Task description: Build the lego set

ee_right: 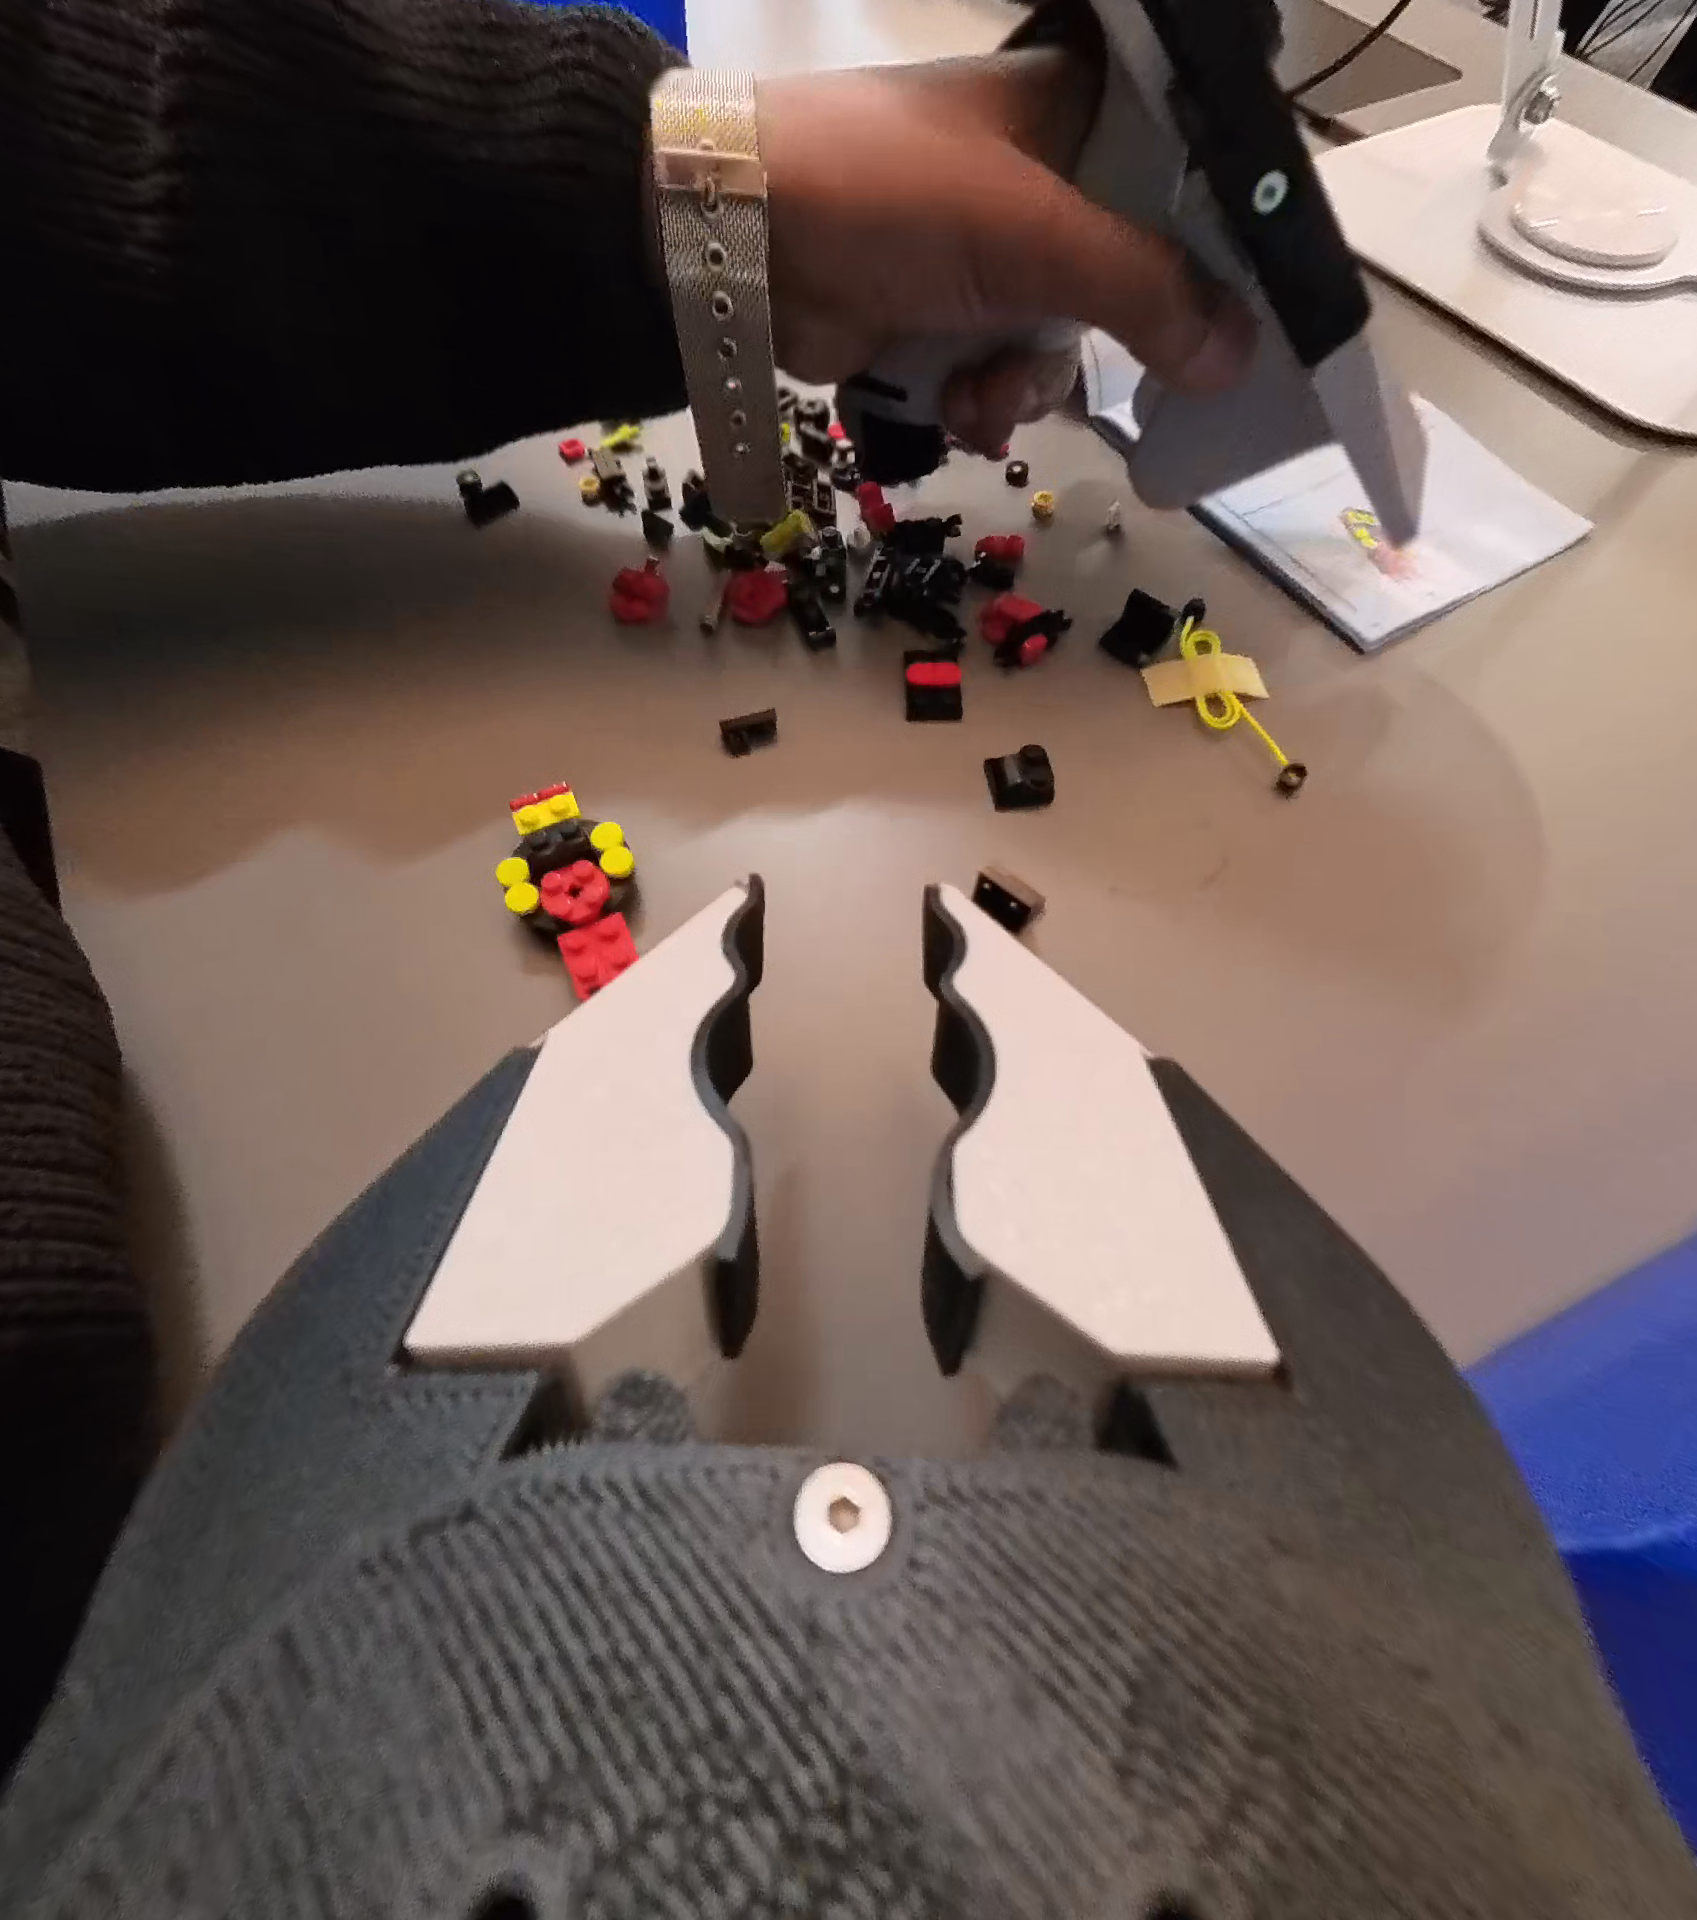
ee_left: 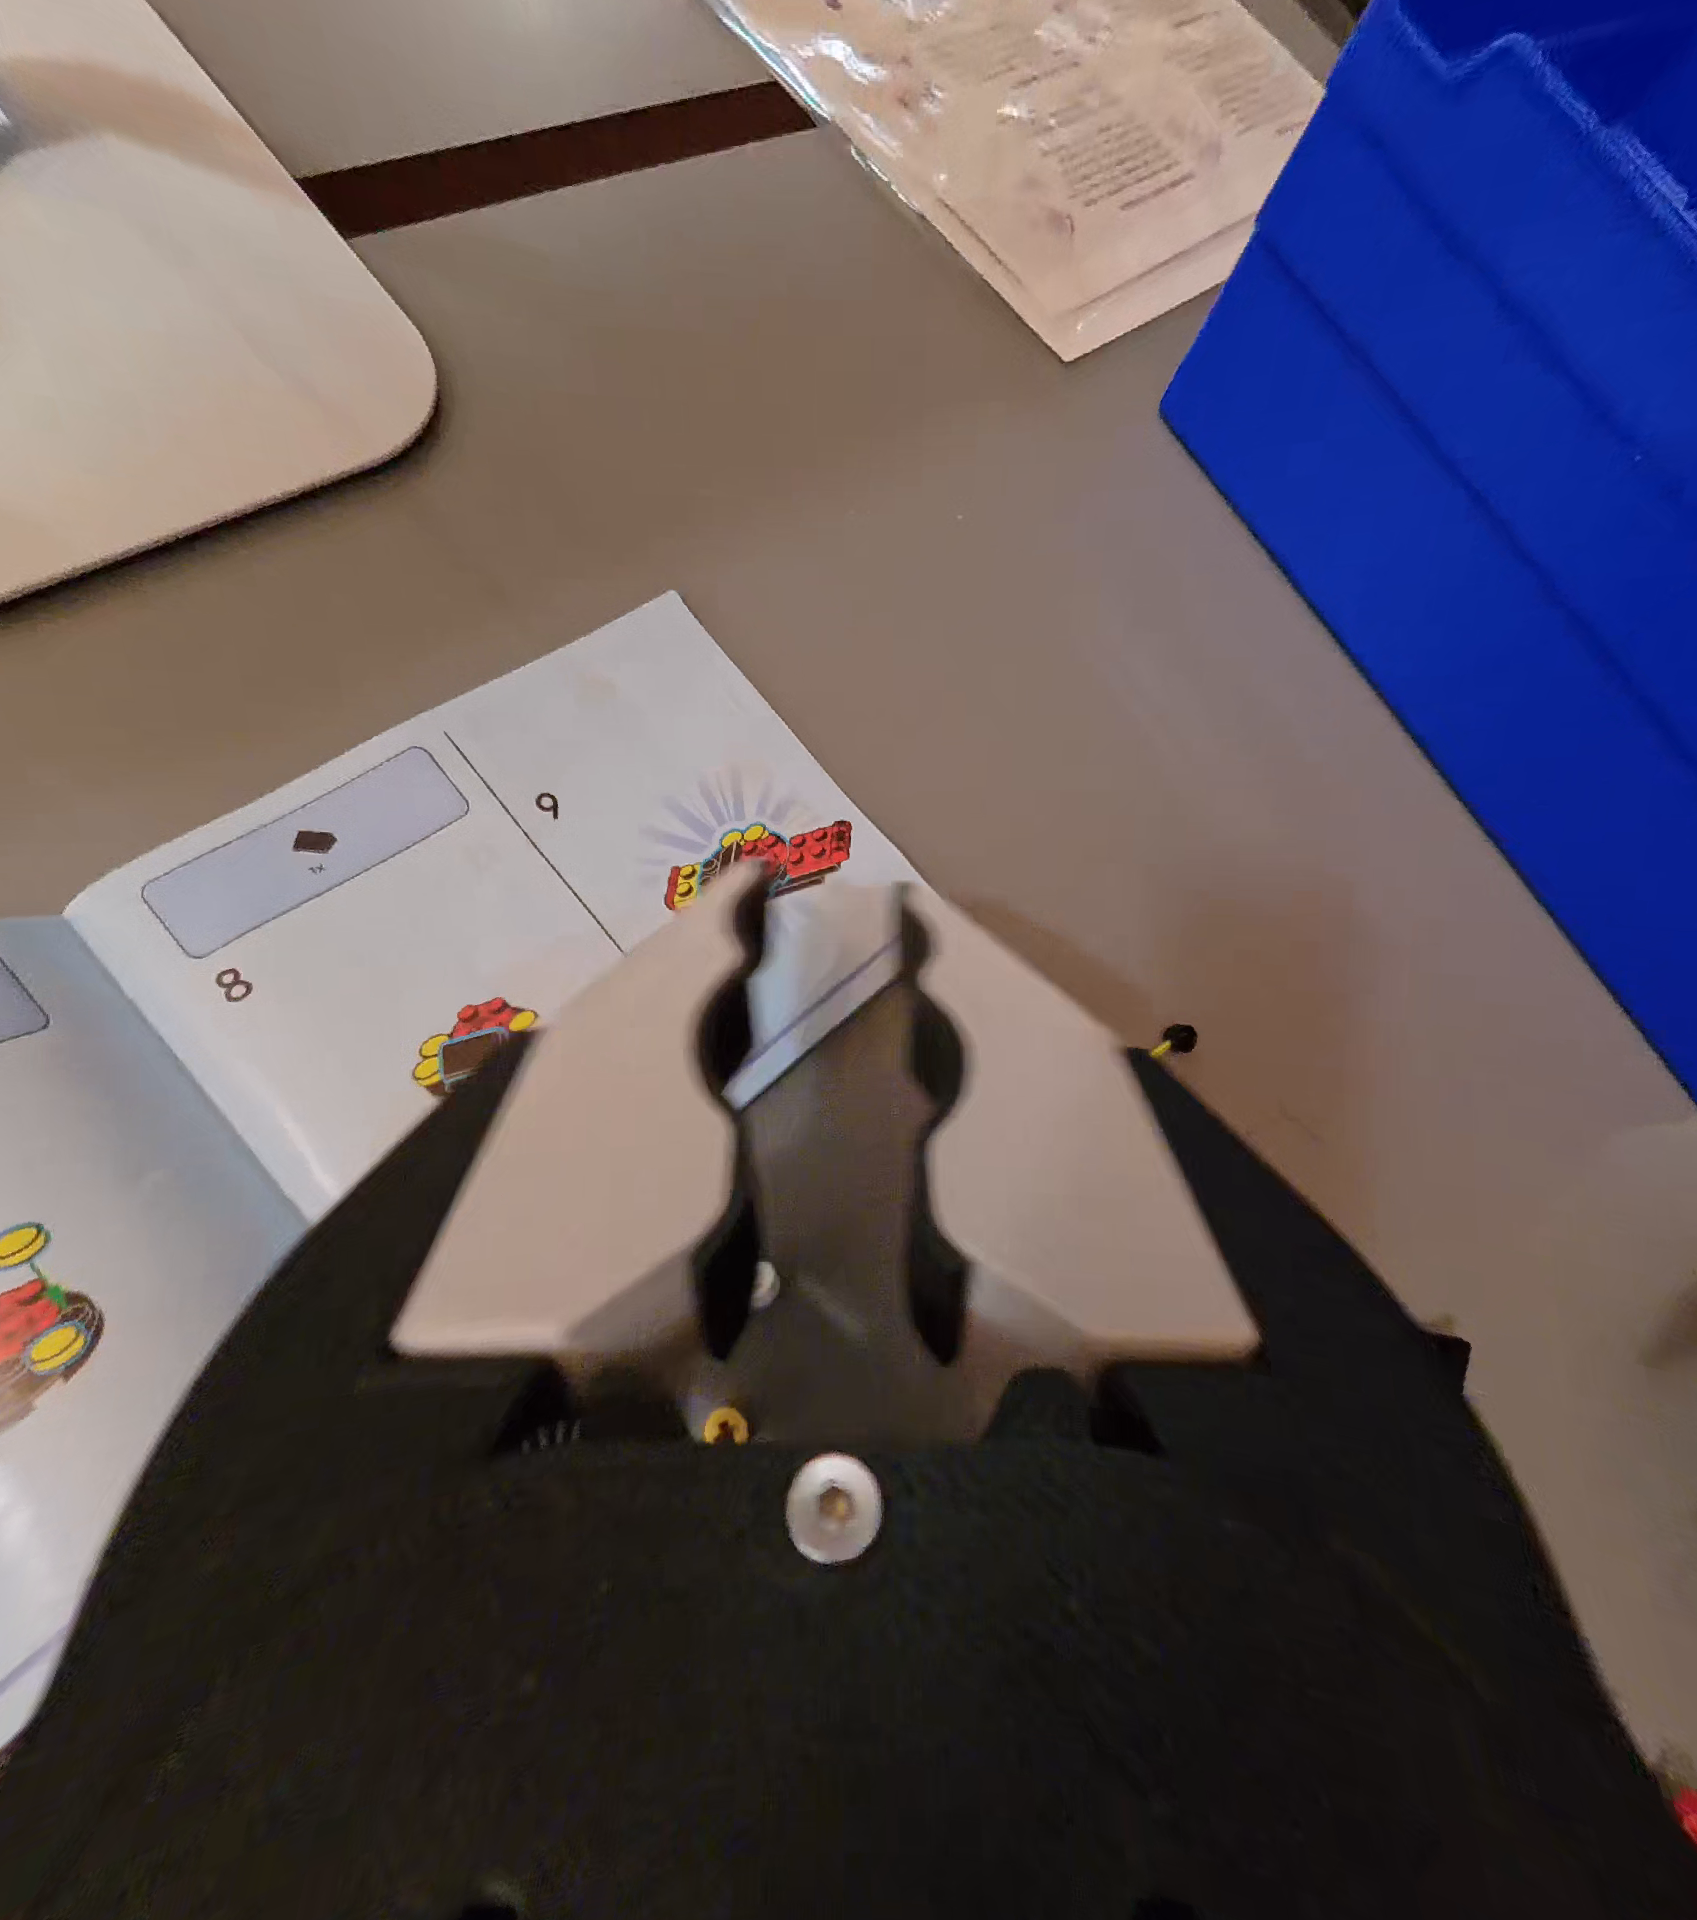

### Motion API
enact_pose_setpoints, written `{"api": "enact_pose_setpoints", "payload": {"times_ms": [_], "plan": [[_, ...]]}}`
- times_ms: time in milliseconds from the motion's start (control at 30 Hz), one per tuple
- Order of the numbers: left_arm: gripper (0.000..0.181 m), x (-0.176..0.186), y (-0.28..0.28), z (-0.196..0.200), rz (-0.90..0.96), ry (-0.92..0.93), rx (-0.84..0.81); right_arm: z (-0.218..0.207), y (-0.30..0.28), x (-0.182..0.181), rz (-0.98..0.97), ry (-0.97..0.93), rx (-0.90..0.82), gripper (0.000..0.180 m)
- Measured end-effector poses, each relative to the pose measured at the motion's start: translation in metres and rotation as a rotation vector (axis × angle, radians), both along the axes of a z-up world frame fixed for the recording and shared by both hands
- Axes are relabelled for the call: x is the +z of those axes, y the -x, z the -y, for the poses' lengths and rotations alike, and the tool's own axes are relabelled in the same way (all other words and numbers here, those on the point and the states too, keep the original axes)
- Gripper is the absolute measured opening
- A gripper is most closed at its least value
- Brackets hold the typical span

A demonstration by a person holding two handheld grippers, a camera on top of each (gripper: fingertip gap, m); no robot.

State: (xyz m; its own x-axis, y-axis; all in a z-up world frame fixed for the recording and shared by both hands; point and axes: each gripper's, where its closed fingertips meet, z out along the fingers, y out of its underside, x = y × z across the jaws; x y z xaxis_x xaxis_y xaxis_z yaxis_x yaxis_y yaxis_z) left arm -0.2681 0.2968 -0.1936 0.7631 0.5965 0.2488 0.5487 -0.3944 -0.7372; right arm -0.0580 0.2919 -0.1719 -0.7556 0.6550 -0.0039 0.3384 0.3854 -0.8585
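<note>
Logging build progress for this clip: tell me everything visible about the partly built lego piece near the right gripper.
The partly built lego piece lies flat on the grey table, just left of the right gripper and apart from the loose pile of bricks. It looks like glossy plastic: a dark round base, a red studded centre, yellow round studs at its sides, a red and yellow block at the far end and a red plate at the near end. The gripper's left finger hides the plate's tip. Nothing grips it.

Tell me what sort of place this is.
Probably an office or lab desk turned into a workbench: a grey tabletop with a white monitor stand, a blue storage bin, and loose lego pieces beside an open instruction booklet.
</note>
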Motion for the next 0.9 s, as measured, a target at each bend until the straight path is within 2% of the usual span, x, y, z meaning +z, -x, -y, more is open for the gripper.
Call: {"api": "enact_pose_setpoints", "payload": {"times_ms": [33,67,100,133,167,233,367,400,567,667,733,767,900], "plan": [[0.050,-0.004,0.000,0.000,0.020,0.014,-0.005,0.001,0.001,0.000,0.000,0.001,0.000,0.029],[0.067,-0.010,-0.001,-0.002,0.048,0.036,-0.014,0.002,0.002,0.001,-0.003,0.000,0.000,0.028],[0.076,-0.014,0.000,-0.005,0.050,0.045,-0.015,0.002,0.003,0.001,-0.005,-0.001,-0.001,0.028],[0.078,-0.017,0.003,-0.007,0.022,0.056,-0.015,0.001,0.003,0.001,-0.008,-0.005,-0.001,0.028],[0.076,-0.020,0.006,-0.008,-0.018,0.085,-0.022,0.000,0.003,0.001,-0.012,-0.012,-0.002,0.028],[0.058,-0.026,0.013,-0.004,-0.103,0.190,-0.022,-0.003,0.003,0.000,-0.023,-0.031,-0.009,0.028],[0.005,-0.024,0.003,-0.012,-0.033,0.157,-0.062,-0.009,0.005,0.002,-0.035,-0.037,-0.027,0.028],[0.000,-0.023,0.005,-0.012,-0.036,0.149,-0.055,-0.010,0.005,0.003,-0.036,-0.034,-0.029,0.028],[0.000,-0.021,0.007,-0.008,-0.006,0.121,-0.044,-0.013,0.006,0.002,-0.022,-0.019,-0.032,0.027],[0.000,-0.006,0.011,-0.005,-0.042,0.068,-0.012,-0.013,0.006,0.004,-0.027,-0.010,-0.031,0.027],[0.044,-0.005,0.016,-0.001,-0.061,0.101,0.012,-0.012,0.005,0.004,-0.027,-0.013,-0.027,0.027],[0.054,-0.010,0.016,0.001,-0.056,0.140,0.013,-0.012,0.004,0.003,-0.026,-0.020,-0.024,0.027],[0.053,-0.025,0.015,0.003,-0.060,0.177,0.010,-0.015,0.003,-0.001,-0.035,-0.063,-0.024,0.027]]}}
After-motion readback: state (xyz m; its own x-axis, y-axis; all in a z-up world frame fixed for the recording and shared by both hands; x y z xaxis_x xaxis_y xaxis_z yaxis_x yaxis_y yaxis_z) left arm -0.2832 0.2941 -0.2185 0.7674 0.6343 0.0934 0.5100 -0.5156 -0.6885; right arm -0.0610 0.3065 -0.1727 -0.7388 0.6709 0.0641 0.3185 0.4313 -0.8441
